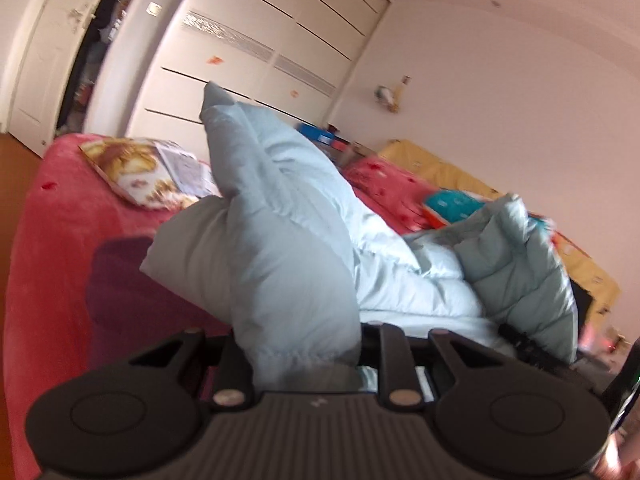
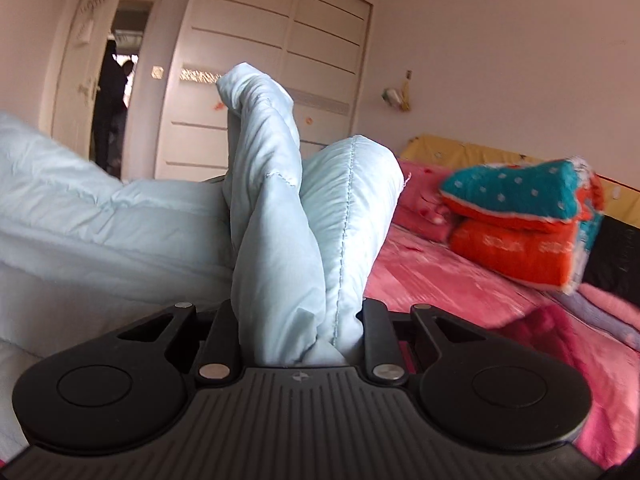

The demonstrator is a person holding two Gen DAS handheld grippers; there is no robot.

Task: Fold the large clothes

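Both claws pinch the pale blue coat above the bed.
Left gripper (image 1: 308, 344) and right gripper (image 2: 300, 328) each clamp a bunched fold of coat (image 1: 288, 216); the rest sags onto the red bed (image 1: 60, 240), quilts (image 2: 520, 220) well apart, open bedspread alongside.

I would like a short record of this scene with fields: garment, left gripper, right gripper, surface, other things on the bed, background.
garment: pale blue padded jacket, bunched and lifted
left gripper: left gripper shut on the jacket fabric
right gripper: right gripper shut on the jacket fabric
surface: bed with red cover
other things on the bed: folded teal and orange blankets; patterned pillow
background: white wardrobe, open doorway
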